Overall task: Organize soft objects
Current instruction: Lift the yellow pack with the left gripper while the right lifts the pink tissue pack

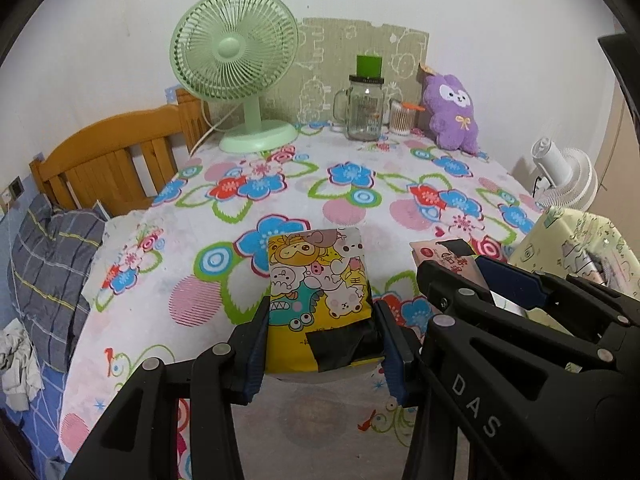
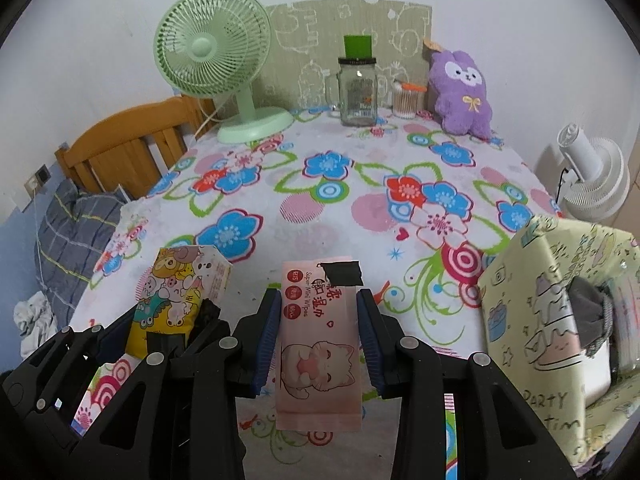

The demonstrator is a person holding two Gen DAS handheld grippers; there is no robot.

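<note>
Left gripper (image 1: 320, 336): our fingers are clenched on the yellow cartoon tissue pack (image 1: 320, 280), both blue pads pressed to its long sides near the taped end; the pack sits at 6 o'clock in the left wrist view, held clear of the floral tablecloth (image 1: 360, 184).

Right gripper (image 2: 318, 336): we are grasping the pink wipes pack (image 2: 316, 340) across its narrow width, at 6 o'clock in the right wrist view, its lower end hanging free below the pads.

Step in hand: we judge that both packs are lifted and need carrying to the patterned storage box (image 2: 532, 320) at 3 o'clock, whose dark opening faces us from the right.

Doing it well: we should keep both packs level and apart, since the grippers are just beside each other and the yellow pack shows at 8 o'clock of the right view.

Order: we would take the pink pack in first, as it is nearer the box.

Grip care: these packs are soft, so more squeezing would only crumple them.

Steer clear of: the green fan (image 1: 236, 68), glass jar (image 1: 362, 108) and purple plush (image 1: 454, 112) at 12 o'clock stand well apart from our path.
</note>
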